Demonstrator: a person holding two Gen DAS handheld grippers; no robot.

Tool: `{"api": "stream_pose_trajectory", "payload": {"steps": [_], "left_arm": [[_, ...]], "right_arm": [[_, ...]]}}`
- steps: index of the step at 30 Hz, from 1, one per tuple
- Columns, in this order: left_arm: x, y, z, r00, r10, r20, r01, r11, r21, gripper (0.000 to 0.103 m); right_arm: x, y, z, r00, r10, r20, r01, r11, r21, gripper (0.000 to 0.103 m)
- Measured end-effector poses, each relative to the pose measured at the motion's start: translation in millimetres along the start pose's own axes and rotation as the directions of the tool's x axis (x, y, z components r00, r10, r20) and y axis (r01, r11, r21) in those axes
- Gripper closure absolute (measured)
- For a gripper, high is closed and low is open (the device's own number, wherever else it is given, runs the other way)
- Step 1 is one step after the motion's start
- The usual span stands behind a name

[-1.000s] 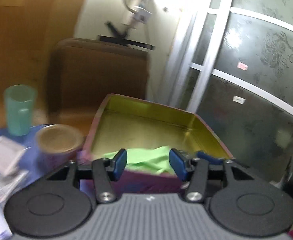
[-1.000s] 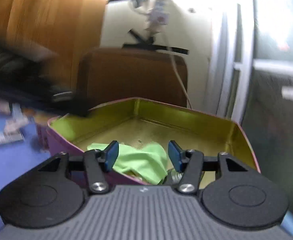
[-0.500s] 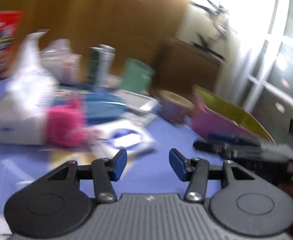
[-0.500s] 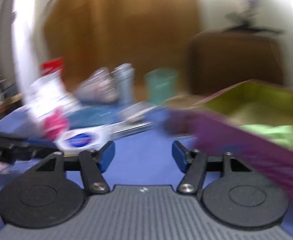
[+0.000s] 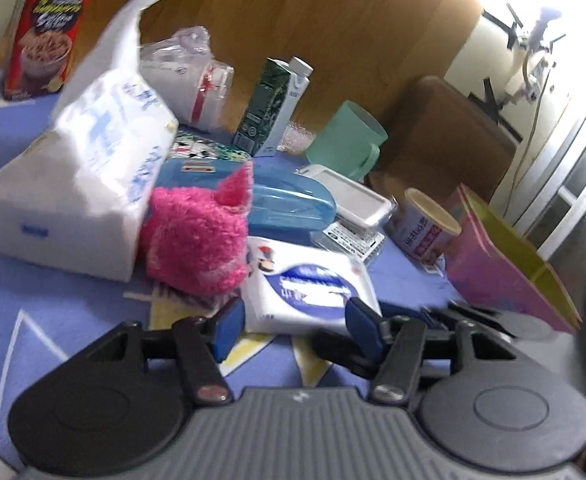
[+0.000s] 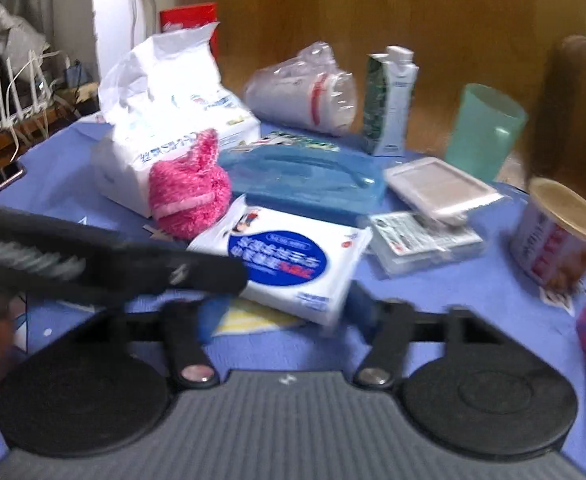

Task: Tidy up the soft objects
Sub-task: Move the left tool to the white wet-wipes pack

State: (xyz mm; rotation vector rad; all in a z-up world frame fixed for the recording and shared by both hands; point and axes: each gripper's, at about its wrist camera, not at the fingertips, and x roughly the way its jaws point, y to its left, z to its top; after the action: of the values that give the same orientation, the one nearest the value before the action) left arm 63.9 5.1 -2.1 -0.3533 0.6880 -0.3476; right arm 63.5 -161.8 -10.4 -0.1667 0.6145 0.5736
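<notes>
A fluffy pink plush toy lies on the blue tablecloth against a large white tissue pack; it also shows in the right wrist view. A flat white wipes pack with a blue label lies just right of it, also in the right wrist view. My left gripper is open and empty, just short of the wipes pack. My right gripper is open and empty, near the same pack. The pink tin box with yellow inside stands at the right.
Behind the toy lie a blue plastic case, a white tray, a clear packet, a green cup, a carton, a can and a red cereal box. The left gripper's body crosses the right wrist view.
Both grippers have swung left, away from the tin box with the green cloth, and now face the clutter with the pink toy. Both stayed open and empty.
</notes>
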Motion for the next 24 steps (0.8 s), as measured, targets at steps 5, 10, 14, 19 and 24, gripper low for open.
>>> {"api": "stream_pose_trajectory", "payload": {"steps": [5,10,14,19,24], "left_arm": [[7,-33,-18,0.996,-0.072,-0.051,0.075,0.994,0.075,0.048],[13,-91,-46,0.983,-0.139,-0.118,0.163,0.962,0.221,0.048],[25,-132,-64,0.964,-0.195,-0.181,0.244,0.918,0.314,0.048],[41,-169,-71,0.942,-0.228,-0.246,0.306,0.884,0.353,0.046],[41,-182,-65,0.968,-0.138,-0.212,0.214,0.893,0.396,0.045]], "right_arm": [[-41,1,-32,0.993,-0.108,0.054,0.109,0.994,-0.02,0.06],[-92,-16,-74,0.978,-0.191,0.083,0.191,0.982,0.008,0.065],[-127,-39,-103,0.967,-0.24,0.086,0.229,0.966,0.116,0.065],[-152,-54,-129,0.954,-0.286,0.09,0.262,0.941,0.212,0.062],[-157,-65,-133,0.945,-0.309,0.104,0.271,0.922,0.275,0.06]]}}
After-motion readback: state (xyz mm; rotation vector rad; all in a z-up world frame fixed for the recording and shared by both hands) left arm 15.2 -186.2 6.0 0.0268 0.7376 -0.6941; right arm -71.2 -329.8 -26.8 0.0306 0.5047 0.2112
